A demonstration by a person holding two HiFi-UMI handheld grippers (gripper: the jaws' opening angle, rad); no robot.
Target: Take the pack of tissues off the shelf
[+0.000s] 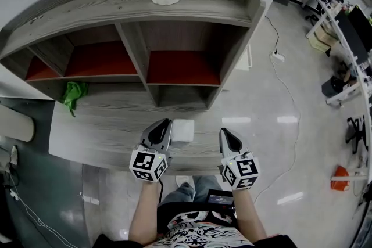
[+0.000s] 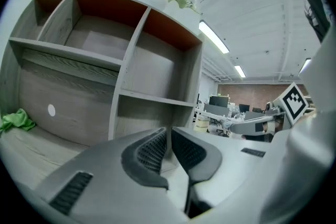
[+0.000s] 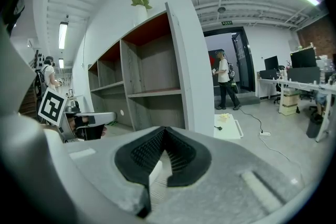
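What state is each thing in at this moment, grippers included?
left gripper: shut, empty.
right gripper: shut, empty.
pack of tissues: lying on the table beside the left gripper, not held.
shelf: visible compartments hold nothing.
green cloth: crumpled on the table.

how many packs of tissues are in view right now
1. The white pack of tissues sits on the grey wooden desktop in front of the grey wooden shelf unit, just right of the left gripper. Lower compartments are partly hidden; more may be there.
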